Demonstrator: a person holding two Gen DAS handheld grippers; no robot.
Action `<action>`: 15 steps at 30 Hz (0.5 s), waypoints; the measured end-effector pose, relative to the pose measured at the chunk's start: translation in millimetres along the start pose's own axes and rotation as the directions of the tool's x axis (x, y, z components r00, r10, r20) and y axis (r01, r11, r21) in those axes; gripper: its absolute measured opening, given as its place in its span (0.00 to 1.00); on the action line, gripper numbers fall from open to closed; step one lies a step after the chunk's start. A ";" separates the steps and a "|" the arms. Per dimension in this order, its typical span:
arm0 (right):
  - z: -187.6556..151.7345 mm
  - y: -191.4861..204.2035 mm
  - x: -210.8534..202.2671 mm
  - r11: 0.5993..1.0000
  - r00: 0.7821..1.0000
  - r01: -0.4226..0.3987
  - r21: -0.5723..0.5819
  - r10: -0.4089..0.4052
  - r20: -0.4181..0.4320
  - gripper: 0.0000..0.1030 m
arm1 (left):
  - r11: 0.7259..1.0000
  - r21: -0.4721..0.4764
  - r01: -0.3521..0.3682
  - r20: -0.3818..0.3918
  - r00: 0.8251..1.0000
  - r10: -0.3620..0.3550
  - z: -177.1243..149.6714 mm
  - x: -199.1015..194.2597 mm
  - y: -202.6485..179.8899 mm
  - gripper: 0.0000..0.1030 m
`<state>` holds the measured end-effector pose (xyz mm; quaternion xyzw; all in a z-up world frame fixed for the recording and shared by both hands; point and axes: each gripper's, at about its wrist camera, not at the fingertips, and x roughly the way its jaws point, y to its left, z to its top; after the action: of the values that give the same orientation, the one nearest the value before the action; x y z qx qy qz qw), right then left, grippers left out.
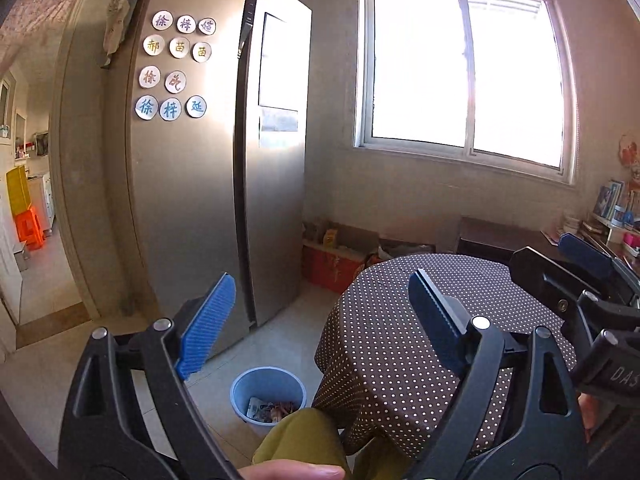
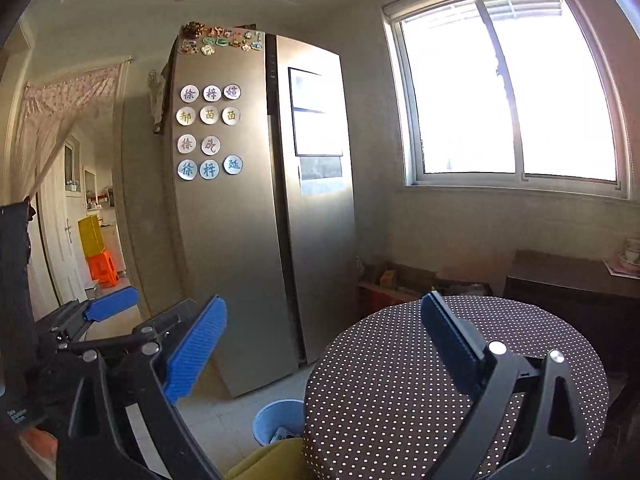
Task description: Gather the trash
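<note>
Ribbed blue pads line both the left gripper (image 1: pixel 320 320) and right gripper (image 2: pixel 324 344), jaws spread wide and empty. Below and between the left fingers, a round pale-blue plastic bin (image 1: pixel 267 394) holds crumpled trash (image 1: pixel 270 408) on tiled floor (image 1: pixel 280 344), beside a polka-dotted brown round table (image 1: pixel 400 344); ahead stands a brushed-steel fridge (image 1: pixel 200 200).

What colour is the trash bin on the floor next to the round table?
Light blue. The bin shows best in the left wrist view, with trash inside.

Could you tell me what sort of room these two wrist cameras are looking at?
Most likely the dining corner of a home, beside a kitchen. A tall steel fridge covered in magnets stands by a sliding window, with a round table in a polka-dot cloth and a blue waste bin on the tiled floor.
</note>
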<state>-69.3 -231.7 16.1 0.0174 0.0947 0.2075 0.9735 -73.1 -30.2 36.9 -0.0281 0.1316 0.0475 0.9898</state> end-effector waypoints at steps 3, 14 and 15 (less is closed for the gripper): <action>-0.3 -2.0 0.5 1.000 1.000 0.021 0.000 -0.021 0.001 0.94 | 1.000 0.005 0.002 0.009 1.000 -0.002 2.0 -2.4 -1.7 0.84; -5.4 -5.2 7.8 1.000 0.999 0.029 0.009 -0.029 -0.025 0.94 | 1.000 0.007 0.008 -0.026 1.000 -0.008 -1.4 6.2 -3.1 0.84; -6.3 -5.5 9.6 1.000 0.999 0.028 0.012 -0.028 -0.031 0.94 | 1.000 0.007 0.008 -0.032 0.999 -0.008 -1.7 7.7 -2.5 0.84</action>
<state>-59.7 -232.9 7.8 0.0190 0.1111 0.1935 0.9746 -65.9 -32.1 33.4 -0.0258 0.1476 0.0427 0.9878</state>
